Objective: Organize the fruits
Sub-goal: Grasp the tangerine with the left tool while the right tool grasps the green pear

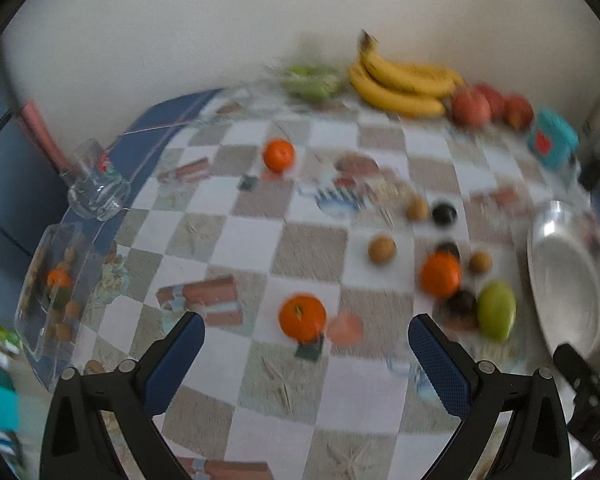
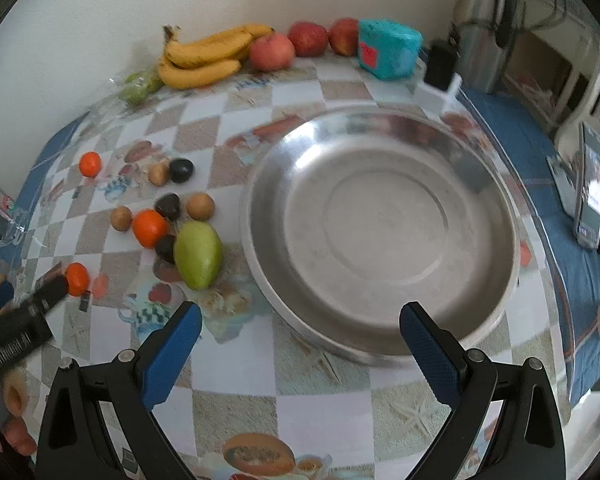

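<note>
Left wrist view showed my left tongs (image 1: pixel 306 344) spread wide, an orange (image 1: pixel 302 317) just ahead between their tips. My right tongs (image 2: pixel 300 322) were spread too, the steel bowl (image 2: pixel 496 184) directly ahead and a green fruit (image 2: pixel 198 255) ahead-left.
</note>
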`<action>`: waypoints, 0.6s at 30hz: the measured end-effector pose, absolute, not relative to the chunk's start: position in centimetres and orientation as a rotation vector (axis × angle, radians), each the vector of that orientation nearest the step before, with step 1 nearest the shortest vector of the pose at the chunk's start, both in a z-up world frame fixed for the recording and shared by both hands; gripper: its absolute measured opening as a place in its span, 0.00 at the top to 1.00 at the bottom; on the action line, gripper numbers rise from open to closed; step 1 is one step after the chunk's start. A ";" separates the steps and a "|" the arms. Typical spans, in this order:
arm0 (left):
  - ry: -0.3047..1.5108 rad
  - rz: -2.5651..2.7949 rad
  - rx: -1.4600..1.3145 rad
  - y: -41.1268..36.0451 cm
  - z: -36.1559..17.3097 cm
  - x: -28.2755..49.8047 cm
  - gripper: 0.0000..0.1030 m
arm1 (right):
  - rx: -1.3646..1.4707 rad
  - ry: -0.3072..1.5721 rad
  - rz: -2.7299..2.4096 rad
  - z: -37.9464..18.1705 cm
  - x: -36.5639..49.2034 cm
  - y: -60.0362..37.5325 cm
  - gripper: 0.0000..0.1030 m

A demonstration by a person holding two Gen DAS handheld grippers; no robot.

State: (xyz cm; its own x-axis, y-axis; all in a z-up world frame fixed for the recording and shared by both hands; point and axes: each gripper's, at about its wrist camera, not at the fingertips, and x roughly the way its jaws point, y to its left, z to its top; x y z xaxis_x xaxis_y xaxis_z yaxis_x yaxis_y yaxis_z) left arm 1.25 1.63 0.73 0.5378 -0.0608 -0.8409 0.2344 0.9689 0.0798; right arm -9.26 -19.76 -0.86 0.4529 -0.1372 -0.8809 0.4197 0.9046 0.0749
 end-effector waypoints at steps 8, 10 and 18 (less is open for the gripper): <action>1.090 -0.122 0.079 3.7 -1.1 3.8 0.00 | 0.332 1.013 -0.208 -0.1 -5.7 -17.6 0.04; 1.115 -0.129 0.055 4.0 -1.6 4.3 0.00 | 0.342 1.016 -0.179 -0.3 -5.0 -17.0 0.04; 1.178 -0.111 0.064 3.6 -3.4 6.0 0.00 | 0.313 1.051 -0.136 -1.1 -3.0 -15.7 0.29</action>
